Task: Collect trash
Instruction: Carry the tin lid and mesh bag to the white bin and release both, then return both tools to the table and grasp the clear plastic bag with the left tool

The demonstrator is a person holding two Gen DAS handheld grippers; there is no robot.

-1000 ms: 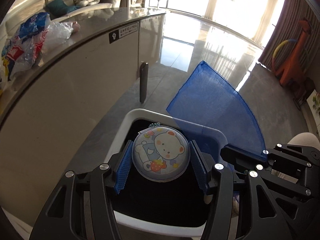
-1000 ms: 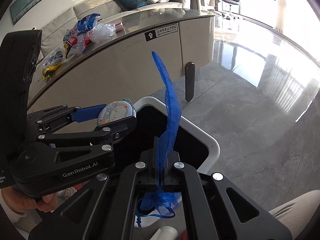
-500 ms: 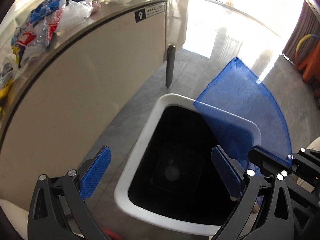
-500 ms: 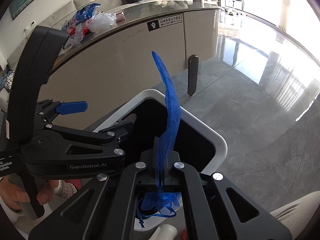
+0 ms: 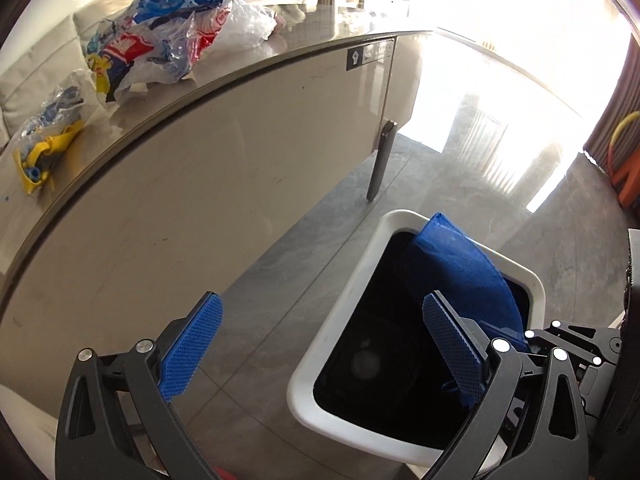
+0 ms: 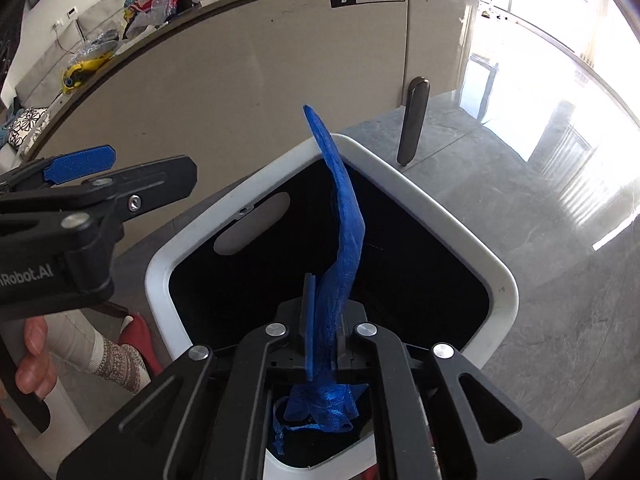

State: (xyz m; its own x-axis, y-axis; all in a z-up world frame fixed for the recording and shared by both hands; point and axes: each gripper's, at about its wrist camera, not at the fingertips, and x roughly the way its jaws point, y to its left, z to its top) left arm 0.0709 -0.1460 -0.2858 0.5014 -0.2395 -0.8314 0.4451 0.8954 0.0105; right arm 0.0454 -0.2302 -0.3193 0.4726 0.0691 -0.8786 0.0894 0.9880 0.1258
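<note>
Pinching blue mesh [image 6: 340, 240] over the bin rim [image 6: 460, 232], right hand-held gripper [image 6: 320, 344]; left hand-held gripper [image 5: 320, 348] (wide, empty) beside.

The left gripper [image 5: 320, 348] is wide open and holds nothing. At 4 o'clock, a white bin [image 5: 348, 292] stands on the grey floor [image 5: 560, 216], with a blue mesh bag [image 5: 460, 272] leaning inside. At 10 o'clock, plastic wrappers [image 5: 168, 36] lie on the counter [image 5: 240, 76].

Both wrist cams look down, sharing bin [image 5: 536, 280].
</note>
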